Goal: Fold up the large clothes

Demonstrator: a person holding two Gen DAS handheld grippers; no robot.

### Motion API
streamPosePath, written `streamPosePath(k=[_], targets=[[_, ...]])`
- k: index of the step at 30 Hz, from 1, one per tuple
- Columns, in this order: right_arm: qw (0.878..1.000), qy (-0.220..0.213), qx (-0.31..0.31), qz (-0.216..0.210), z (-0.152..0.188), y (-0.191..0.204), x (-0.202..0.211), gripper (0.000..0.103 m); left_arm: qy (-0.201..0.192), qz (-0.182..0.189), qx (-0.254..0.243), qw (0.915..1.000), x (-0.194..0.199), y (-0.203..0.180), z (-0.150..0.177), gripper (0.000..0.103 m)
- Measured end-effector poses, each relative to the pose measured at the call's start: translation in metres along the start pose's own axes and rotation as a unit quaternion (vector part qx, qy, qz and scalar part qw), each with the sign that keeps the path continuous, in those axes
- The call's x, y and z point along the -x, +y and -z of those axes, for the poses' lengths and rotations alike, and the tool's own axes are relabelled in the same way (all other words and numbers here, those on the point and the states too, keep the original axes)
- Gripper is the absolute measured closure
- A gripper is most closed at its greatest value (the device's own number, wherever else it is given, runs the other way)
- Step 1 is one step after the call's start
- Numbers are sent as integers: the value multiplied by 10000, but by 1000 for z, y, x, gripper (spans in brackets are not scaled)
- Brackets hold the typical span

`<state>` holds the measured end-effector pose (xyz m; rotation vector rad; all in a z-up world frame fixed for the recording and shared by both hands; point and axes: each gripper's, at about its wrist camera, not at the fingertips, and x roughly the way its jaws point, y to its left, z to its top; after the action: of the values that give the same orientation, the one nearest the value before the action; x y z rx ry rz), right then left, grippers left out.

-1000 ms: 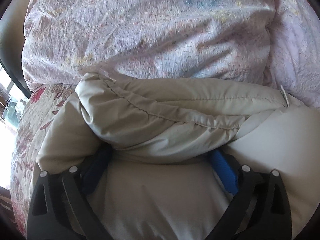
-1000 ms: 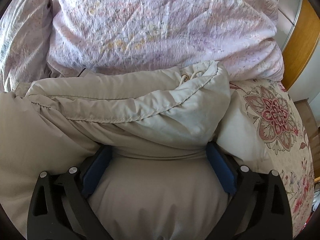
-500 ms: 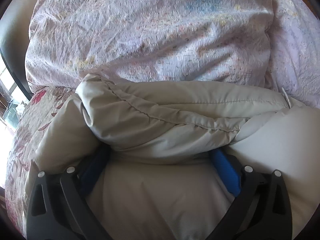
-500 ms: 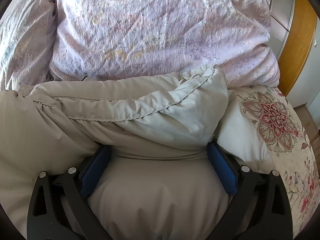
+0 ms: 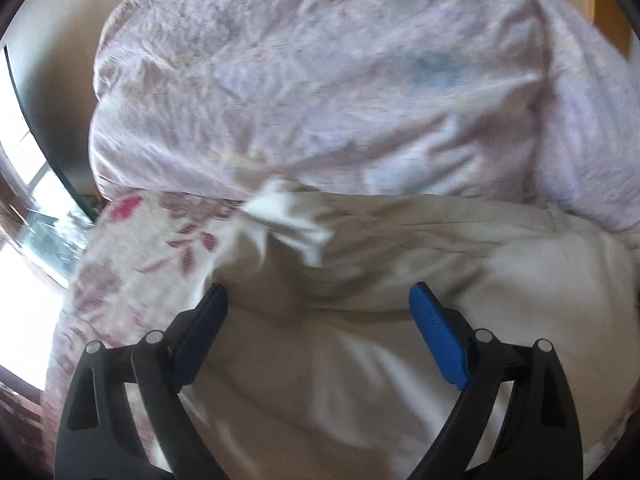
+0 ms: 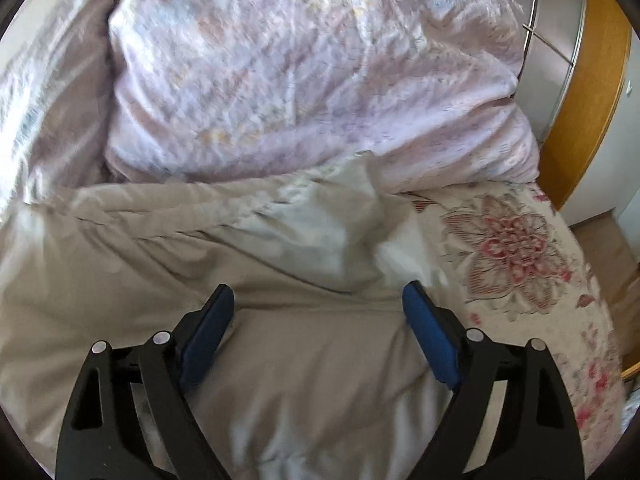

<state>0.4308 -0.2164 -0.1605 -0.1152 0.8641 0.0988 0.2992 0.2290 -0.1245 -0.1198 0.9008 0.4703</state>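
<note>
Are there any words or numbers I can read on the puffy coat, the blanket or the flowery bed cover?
No text to read: none.
The beige coat shows only seams, blurred by motion.
The pale quilt has a faint blurred pattern, no letters.
The flowered bedspread shows only red flowers.

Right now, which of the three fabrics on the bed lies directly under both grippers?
The plain beige padded garment, under the left gripper and right gripper, whose jaws are closing on nothing. The crinkled lilac duvet is beyond it; the floral bedspread flanks it.
</note>
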Motion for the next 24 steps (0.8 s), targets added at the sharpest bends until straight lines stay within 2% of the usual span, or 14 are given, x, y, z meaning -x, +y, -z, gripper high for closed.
streamPosePath(k=[4, 7, 13, 20, 24], targets=[[9996, 96, 131, 238, 2, 6, -20, 12, 190, -333, -134, 9992, -21, 8, -3, 11], [9993, 78, 128, 339, 3, 10, -28, 8, 77, -438, -252, 9987, -26, 8, 2, 6], [9992, -91, 67, 394, 7, 8, -32, 6, 96, -169, 191, 9996, -40, 23, 5, 2], [9991, -164, 56, 388, 7, 7, -32, 6, 58, 9, 361, 9993, -48, 29, 12, 2], [9989, -181, 68, 433, 8, 7, -32, 6, 61, -10, 349, 9994, -51, 31, 12, 2]])
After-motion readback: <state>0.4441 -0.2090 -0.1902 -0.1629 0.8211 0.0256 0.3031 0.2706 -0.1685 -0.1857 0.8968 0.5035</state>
